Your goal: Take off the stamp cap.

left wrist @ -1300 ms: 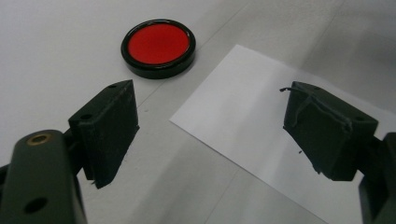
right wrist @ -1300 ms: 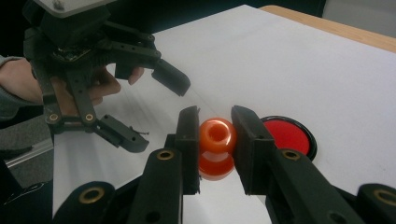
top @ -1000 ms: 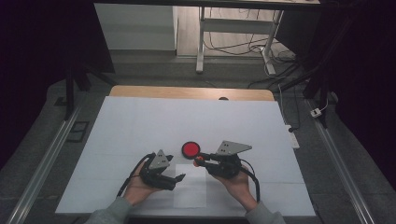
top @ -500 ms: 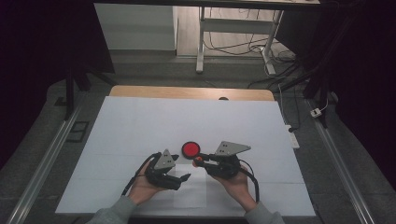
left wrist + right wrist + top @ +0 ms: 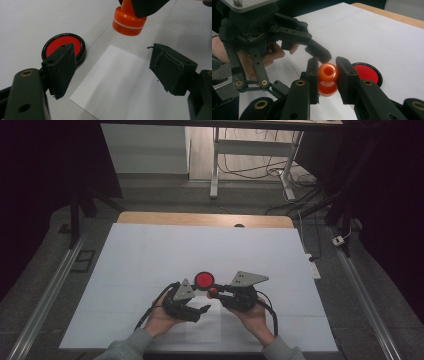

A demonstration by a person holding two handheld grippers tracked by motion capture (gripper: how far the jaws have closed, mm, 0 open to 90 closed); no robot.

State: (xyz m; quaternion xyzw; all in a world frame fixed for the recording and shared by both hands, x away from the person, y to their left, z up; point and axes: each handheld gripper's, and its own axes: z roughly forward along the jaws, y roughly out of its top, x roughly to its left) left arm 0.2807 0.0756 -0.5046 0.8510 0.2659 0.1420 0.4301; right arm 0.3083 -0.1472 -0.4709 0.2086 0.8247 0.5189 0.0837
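My right gripper (image 5: 327, 75) is clamped on an orange stamp (image 5: 327, 79), one pad on each side of its handle, base pointing down at the sheet. In the high view this right gripper (image 5: 214, 292) holds the stamp (image 5: 213, 291) just in front of the red ink pad (image 5: 204, 280).

My left gripper (image 5: 112, 67) has its jaws standing wide with nothing between them; they have just been closing a little. In the high view the left gripper (image 5: 200, 310) lies low in my left hand (image 5: 162, 317), just beside the right gripper.

The left gripper view shows what the high view barely resolves: a small white paper slip (image 5: 117, 82) on the sheet, directly under the stamp's round base (image 5: 128, 21), which hangs clear above it, and the ink pad (image 5: 63, 46) in its black rim, partly behind one jaw. The right gripper view shows the stamp's hollow top and the ink pad (image 5: 368, 72) lying beyond it.

A white sheet (image 5: 165, 250) covers the table; a strip of wooden edge (image 5: 200, 219) shows at the far side. Beyond it, a grey floor carries cables (image 5: 250, 170) and white desk legs (image 5: 215, 165), with dark surroundings.
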